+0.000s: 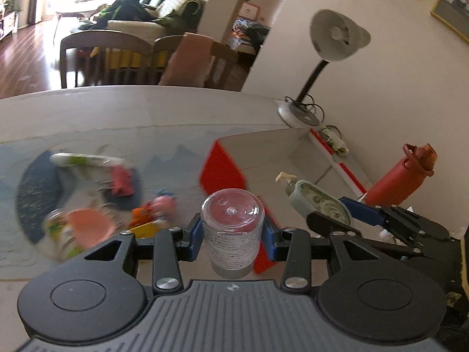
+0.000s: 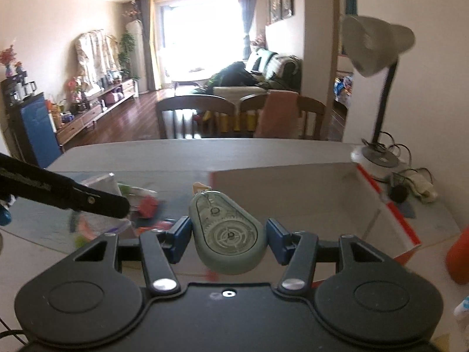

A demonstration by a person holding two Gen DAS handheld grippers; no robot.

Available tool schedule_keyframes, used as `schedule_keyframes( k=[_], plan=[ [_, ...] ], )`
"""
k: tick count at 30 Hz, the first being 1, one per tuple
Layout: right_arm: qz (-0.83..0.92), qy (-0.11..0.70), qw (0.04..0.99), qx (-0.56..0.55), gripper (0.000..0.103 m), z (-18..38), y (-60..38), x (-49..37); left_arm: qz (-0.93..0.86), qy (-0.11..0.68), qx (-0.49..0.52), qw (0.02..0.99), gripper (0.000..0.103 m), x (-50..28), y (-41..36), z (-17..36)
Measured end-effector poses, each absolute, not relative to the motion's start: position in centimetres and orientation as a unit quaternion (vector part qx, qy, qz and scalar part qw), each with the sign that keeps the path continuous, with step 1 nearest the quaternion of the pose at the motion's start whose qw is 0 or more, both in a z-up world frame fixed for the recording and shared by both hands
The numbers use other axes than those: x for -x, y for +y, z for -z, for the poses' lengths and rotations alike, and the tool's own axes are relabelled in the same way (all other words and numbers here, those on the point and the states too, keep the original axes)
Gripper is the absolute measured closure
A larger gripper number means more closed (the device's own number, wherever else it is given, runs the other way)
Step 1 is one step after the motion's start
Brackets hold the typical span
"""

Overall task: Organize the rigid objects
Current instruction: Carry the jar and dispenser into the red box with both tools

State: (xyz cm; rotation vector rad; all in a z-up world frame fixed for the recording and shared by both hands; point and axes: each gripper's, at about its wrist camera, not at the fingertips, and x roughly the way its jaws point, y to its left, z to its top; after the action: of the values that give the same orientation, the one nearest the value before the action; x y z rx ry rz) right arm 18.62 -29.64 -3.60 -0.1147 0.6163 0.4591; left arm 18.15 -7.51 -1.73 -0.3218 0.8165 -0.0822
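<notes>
My left gripper (image 1: 233, 231) is shut on a small clear jar (image 1: 233, 223) with a printed label and reddish contents, held above the table near the front corner of an open white cardboard box with red edges (image 1: 263, 152). My right gripper (image 2: 228, 231) is shut on a grey-green correction tape dispenser (image 2: 227, 231), held in front of the same box (image 2: 293, 193). The right gripper and its dispenser (image 1: 319, 202) also show in the left wrist view, to the right of the jar. A blurred pile of toys and small objects (image 1: 111, 199) lies on the table at the left.
A grey desk lamp (image 1: 334, 38) stands on the table behind the box, with a cable and power strip (image 1: 334, 140) by the wall. A red water bottle (image 1: 401, 173) stands right of the box. Wooden chairs (image 1: 105, 58) stand at the table's far edge.
</notes>
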Motion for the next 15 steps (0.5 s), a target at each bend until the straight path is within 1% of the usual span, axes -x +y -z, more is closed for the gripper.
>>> schedule_keyframes(
  k=[9, 15],
  plan=[
    [-0.203, 0.317, 0.923, 0.081, 0.048, 5.7, -34.9, -23.7, 0.062, 0.414, 0.144, 0.897, 0.063, -25.6, -14.6, 2.3],
    [-0.197, 0.343, 0.912, 0.109, 0.048, 7.8, -36.6, -26.8, 0.064, 0.454, 0.137, 0.878, 0.063, -30.7, -18.5, 4.5]
  ],
)
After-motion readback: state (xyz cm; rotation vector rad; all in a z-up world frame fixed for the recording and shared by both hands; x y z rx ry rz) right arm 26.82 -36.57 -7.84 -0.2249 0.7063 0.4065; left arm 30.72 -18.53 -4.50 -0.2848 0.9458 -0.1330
